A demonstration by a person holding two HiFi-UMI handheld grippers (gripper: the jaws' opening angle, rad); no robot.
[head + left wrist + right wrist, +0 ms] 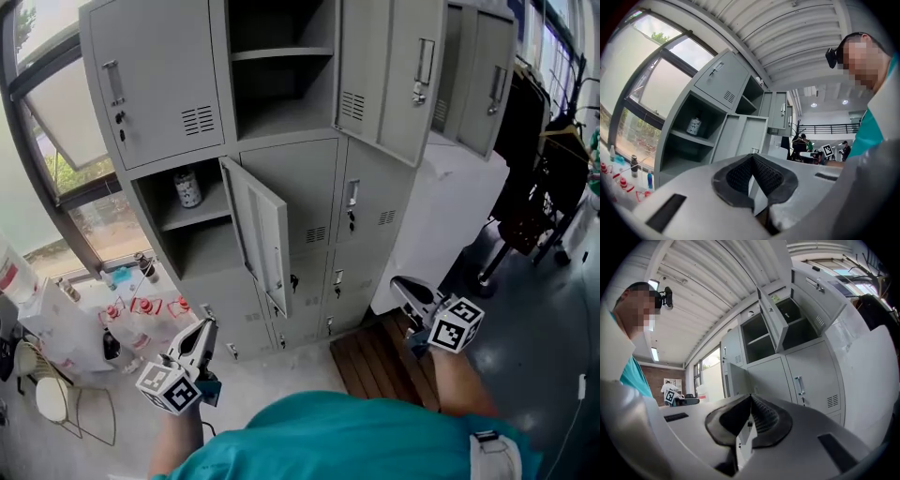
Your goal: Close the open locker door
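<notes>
We see a patterned can (188,187) standing upright on a shelf (208,211), and to its left a window (56,122) with small bottles (145,267) standing below it. Near those bottles we find white bags (56,323) and, closer to us, a pale round seat (52,398). On the right we see a wooden pallet (375,361) lying on the grey floor (553,319), and beyond it dark clothes (525,122) hanging above a wheeled chair base (506,258).
</notes>
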